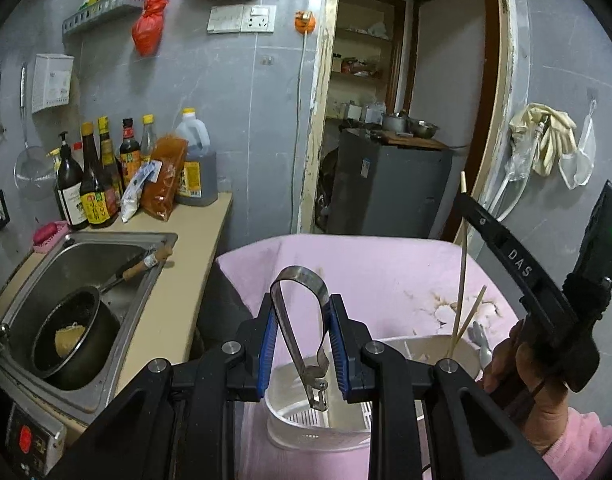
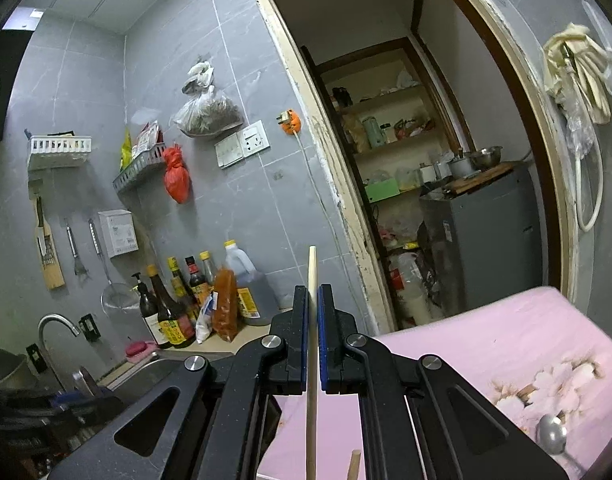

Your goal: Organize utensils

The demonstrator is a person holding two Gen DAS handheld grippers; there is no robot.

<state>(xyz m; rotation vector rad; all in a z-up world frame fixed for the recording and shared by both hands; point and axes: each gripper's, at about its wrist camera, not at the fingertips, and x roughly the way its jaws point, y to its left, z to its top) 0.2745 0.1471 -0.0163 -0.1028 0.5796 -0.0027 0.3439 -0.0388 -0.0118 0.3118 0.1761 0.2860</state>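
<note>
My left gripper [image 1: 303,304] is shut on a metal peeler [image 1: 290,336]. Its looped handle stands up between the blue pads and its blade end hangs down into a white utensil holder [image 1: 422,346] on a pink cloth-covered surface [image 1: 366,264]. My right gripper [image 1: 466,205], held by a hand in a pink sleeve, is shut on an upright chopstick [image 1: 462,280] whose lower end is inside the holder. A second chopstick [image 1: 472,312] leans in the holder. In the right wrist view the right gripper [image 2: 313,292] clamps that chopstick [image 2: 312,400]. A metal spoon [image 2: 551,436] lies on the pink cloth.
To the left is a steel sink [image 1: 38,264] with a black pot [image 1: 72,332] in it. Several sauce bottles [image 1: 106,176] stand on the counter behind it. An open doorway with a grey cabinet [image 1: 386,184] lies beyond the pink surface. Gloves [image 1: 546,132] hang on the right wall.
</note>
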